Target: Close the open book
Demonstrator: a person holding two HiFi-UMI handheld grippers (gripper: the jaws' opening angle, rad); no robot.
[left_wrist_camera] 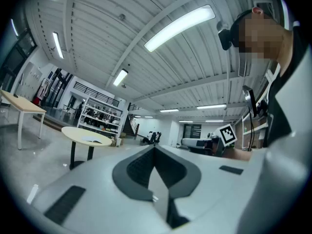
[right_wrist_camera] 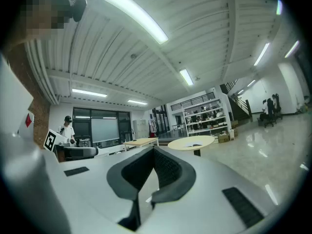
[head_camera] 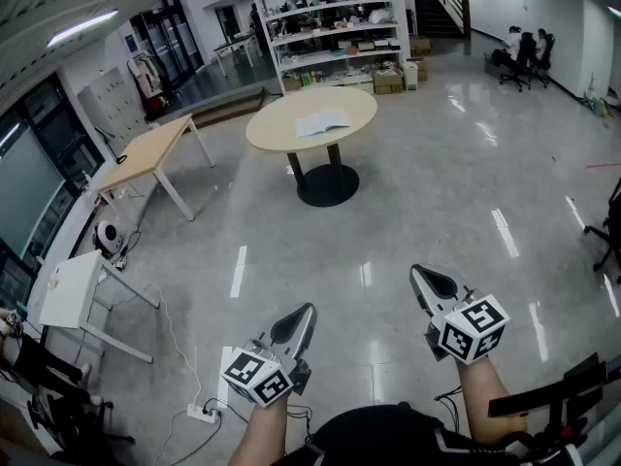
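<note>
Found the open book [head_camera: 321, 122] lying flat, pages up, near the middle of the round table [head_camera: 272, 129], untouched and not yet closed. Took that spot as handy for the job: reachable from any side of the table, with bare top all round and nothing else seen on it. Picked out the book [left_wrist_camera: 90, 139] as a pale patch on the table top in the left gripper view, and the book [right_wrist_camera: 194, 139] likewise in the right gripper view, far ahead in both. Placed the left gripper [head_camera: 307, 312] and the right gripper [head_camera: 418, 274] well short of the table, across a wide stretch of glossy floor [head_camera: 408, 212], side by side and both aimed level toward it. Read both sets of tongs as pressed together on nothing, pads meeting at the tip in each gripper's own view. Judged that pose as fit for a walk-up rather than for work: nothing to snag, nothing to grip so far from the table. Judged the task barely begun, with the approach to the table as the step in hand. Noted a rectangular wooden desk [head_camera: 146, 153] left of the table and a stocked shelf rack [head_camera: 330, 17] beyond the table, neither in the way. Made out seated people [head_camera: 524, 51] far off to the right of the table.
</note>
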